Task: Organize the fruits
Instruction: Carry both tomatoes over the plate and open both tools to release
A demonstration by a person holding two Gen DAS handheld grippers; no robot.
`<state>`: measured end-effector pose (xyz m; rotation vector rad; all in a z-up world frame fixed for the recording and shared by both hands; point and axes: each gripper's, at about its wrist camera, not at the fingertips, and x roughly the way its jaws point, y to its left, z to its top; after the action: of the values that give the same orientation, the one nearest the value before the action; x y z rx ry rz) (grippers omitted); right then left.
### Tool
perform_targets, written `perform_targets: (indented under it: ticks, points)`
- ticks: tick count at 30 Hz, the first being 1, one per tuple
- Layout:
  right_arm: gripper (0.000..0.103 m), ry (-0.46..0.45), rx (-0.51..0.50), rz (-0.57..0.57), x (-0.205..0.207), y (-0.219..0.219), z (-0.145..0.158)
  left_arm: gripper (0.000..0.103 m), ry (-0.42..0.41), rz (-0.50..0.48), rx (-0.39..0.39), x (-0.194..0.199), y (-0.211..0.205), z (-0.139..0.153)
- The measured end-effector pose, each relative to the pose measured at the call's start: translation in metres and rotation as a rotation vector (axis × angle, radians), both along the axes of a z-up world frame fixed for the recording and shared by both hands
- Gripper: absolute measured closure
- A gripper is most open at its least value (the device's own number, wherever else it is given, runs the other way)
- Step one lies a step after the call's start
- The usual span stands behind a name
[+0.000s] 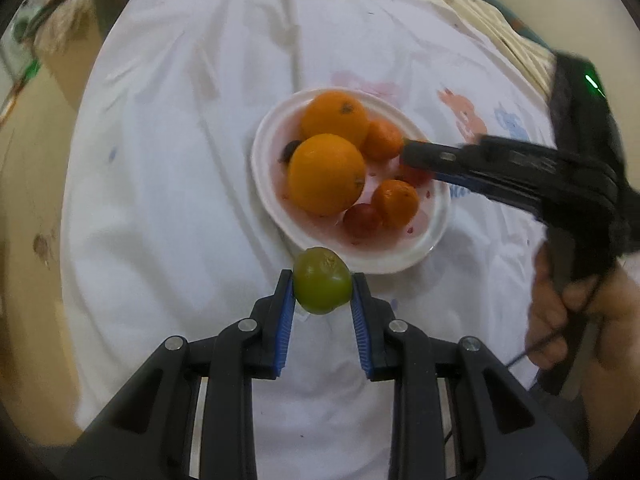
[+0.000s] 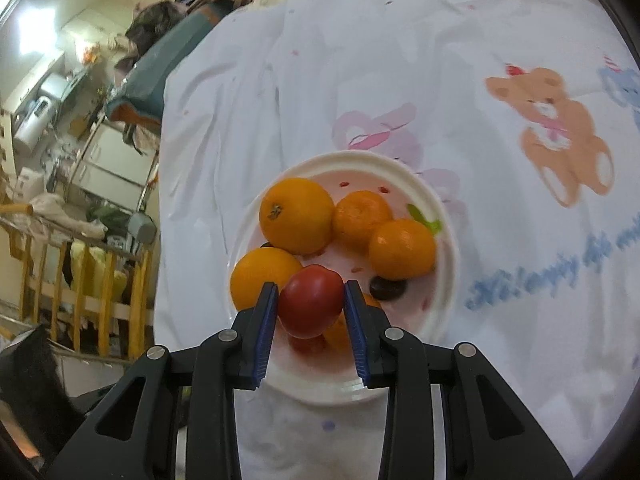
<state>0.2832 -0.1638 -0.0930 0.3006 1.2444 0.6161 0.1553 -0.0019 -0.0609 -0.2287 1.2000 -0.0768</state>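
Note:
A white plate (image 1: 264, 152) (image 2: 444, 236) on a white cloth holds several oranges (image 1: 326, 174) (image 2: 296, 216), small red fruits (image 1: 362, 220) and a dark fruit (image 2: 387, 289). My left gripper (image 1: 322, 280) is shut on a green fruit (image 1: 322, 280), held just short of the plate's near rim. My right gripper (image 2: 310, 300) is shut on a red fruit (image 2: 311, 300) and holds it over the plate's near side. The right gripper also shows in the left wrist view (image 1: 416, 160), reaching over the plate from the right.
The white cloth (image 1: 180, 160) (image 2: 400, 60) with cartoon bear prints (image 2: 554, 132) covers the surface. A hand (image 1: 580, 320) grips the right gripper's handle. Beyond the cloth's left edge are yellow rails (image 2: 100, 280) and room clutter (image 2: 60, 100).

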Motion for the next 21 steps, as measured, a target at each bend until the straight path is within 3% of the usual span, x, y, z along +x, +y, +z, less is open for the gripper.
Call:
perform_targets:
  ticks: [7, 9, 11, 15, 21]
  points:
    - [0.065, -0.001, -0.009, 0.021, 0.004, 0.010, -0.012, 0.079, 0.026, -0.011, 0.015, 0.005, -0.003, -0.008]
    - [0.055, 0.007, -0.002, 0.013, 0.004, 0.006, -0.011, 0.079, 0.036, 0.001, 0.001, 0.007, -0.003, -0.011]
    - [0.039, 0.000, 0.008, -0.007, 0.003, -0.001, -0.007, 0.079, 0.039, 0.009, -0.003, 0.011, -0.004, -0.013]
    - [0.038, -0.037, -0.005, -0.049, -0.005, -0.019, 0.007, 0.079, 0.041, 0.014, -0.003, 0.024, -0.012, -0.018]
    - [0.038, -0.019, 0.021, -0.109, -0.019, -0.048, 0.021, 0.079, 0.063, 0.022, -0.021, 0.037, -0.022, -0.030]
